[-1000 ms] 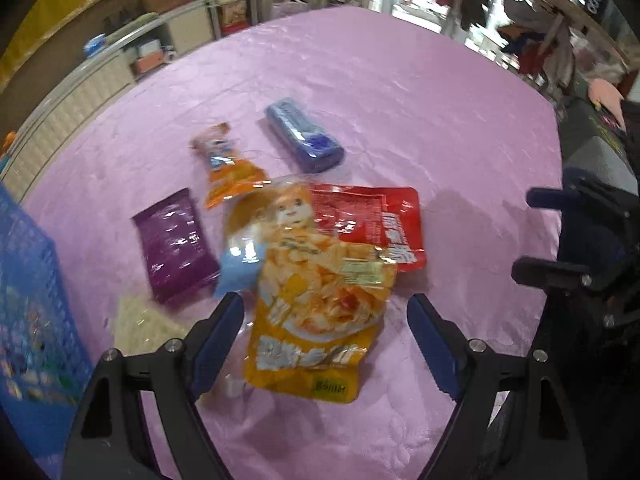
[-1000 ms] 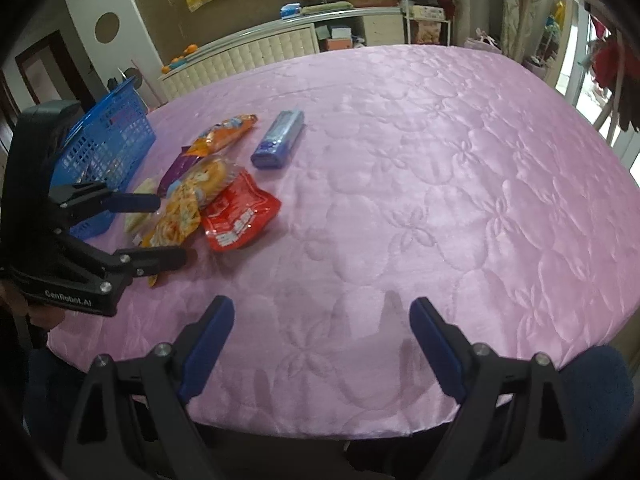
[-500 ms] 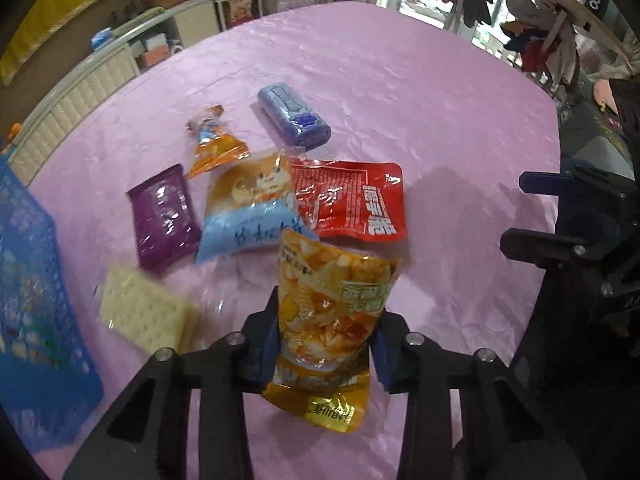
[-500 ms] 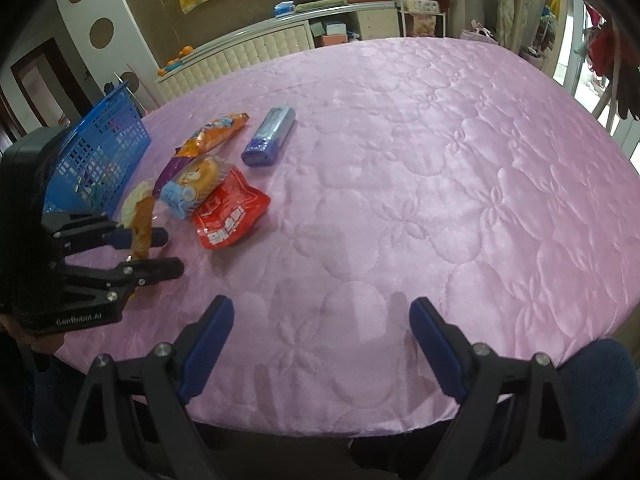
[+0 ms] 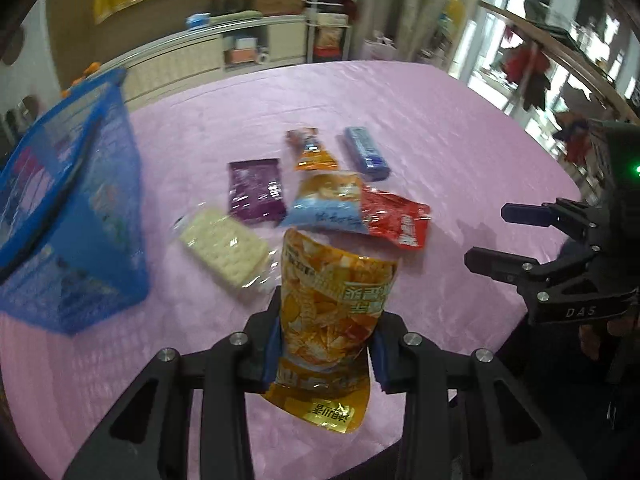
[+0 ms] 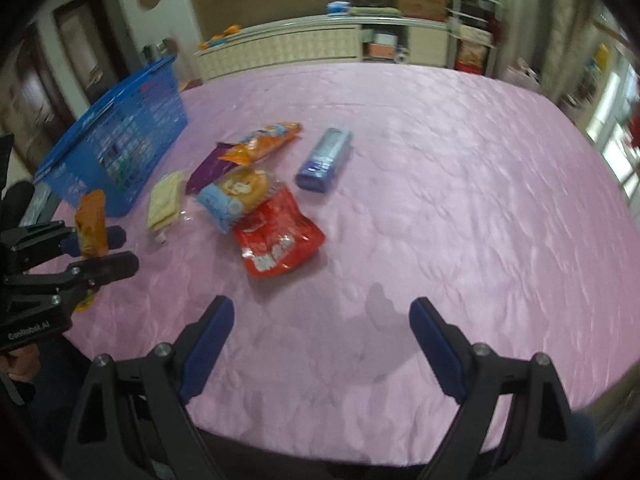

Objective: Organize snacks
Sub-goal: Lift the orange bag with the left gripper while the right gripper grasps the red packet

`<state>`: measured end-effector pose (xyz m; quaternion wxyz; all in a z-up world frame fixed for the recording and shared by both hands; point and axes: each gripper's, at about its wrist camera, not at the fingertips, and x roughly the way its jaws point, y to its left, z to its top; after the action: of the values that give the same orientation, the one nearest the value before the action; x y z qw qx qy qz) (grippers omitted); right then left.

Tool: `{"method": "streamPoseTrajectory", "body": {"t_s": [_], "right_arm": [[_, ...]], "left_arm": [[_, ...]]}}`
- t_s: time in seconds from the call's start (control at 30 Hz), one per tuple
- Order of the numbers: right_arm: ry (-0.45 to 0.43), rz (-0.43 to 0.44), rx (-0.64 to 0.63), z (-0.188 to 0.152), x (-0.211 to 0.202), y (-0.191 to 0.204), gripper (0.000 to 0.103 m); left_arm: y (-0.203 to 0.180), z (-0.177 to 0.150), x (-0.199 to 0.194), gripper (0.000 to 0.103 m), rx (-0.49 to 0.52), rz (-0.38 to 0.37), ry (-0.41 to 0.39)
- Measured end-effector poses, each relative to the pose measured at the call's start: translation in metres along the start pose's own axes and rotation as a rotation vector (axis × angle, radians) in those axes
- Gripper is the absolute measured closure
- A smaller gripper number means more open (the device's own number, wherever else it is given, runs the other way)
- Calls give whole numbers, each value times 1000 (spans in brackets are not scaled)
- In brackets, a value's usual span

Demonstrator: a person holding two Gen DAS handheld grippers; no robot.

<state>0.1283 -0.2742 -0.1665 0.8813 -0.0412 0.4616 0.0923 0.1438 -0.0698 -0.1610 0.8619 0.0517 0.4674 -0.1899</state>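
Only L wrist view shows pads [image 5: 273, 344] clamping orange chip bag [image 5: 332, 300].

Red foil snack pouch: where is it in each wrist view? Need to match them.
Left wrist: the red foil snack pouch lies right of centre on the pink tablecloth, its left edge tucked under the light-blue-and-orange bun packet.
Right wrist: the pouch lies left of centre, nearer the camera than that bun packet.
Shared landmark: the blue plastic mesh basket, at left in both.
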Motion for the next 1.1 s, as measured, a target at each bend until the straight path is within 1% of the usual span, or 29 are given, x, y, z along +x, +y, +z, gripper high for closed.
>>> {"method": "streamPoseTrajectory", "body": {"t_s": [0.07,0.17,0.23,0.27,0.4,0.5,0.57,0.73,0.8,0.87,0.93,1.0,1.03,1.1], "right_arm": [[14,-2,-62,7,7,8,11],[17,-8,-157,17,17,20,11],[24,-9,-192,23,23,24,11],[36,9,-211,28,29,27,11],[92,25,-266,40,49,35,11],[115,9,-299,46,62,37,11],[143,33,-305,52,72,37,11],[165,31,-350,61,87,34,11],[174,48,-359,63,91,33,11],[188,82,-360,64,94,33,17],[179,88,-369,65,93,34,21],[175,93,-375,65,92,36,31],[170,96,-381,65,90,38,38],[175,99,-384,65,89,42,41]], "left_arm": [[3,-2,-3,69,-38,22,0],[9,-5,-6,69,-87,33,-2],[8,-7,-8,69,-88,49,-7],[6,-8,-8,69,-83,59,-8],[7,-4,-6,69,-91,55,-9],[11,-1,-1,69,-103,56,1],[12,1,0,69,-113,52,7],[18,3,7,69,-127,55,23],[19,3,10,69,-132,51,26],[20,3,12,69,-134,52,31],[20,3,14,69,-138,53,36],[21,2,17,69,-143,52,42],[21,2,18,69,-144,53,44],[20,2,17,69,-146,52,44]]}}
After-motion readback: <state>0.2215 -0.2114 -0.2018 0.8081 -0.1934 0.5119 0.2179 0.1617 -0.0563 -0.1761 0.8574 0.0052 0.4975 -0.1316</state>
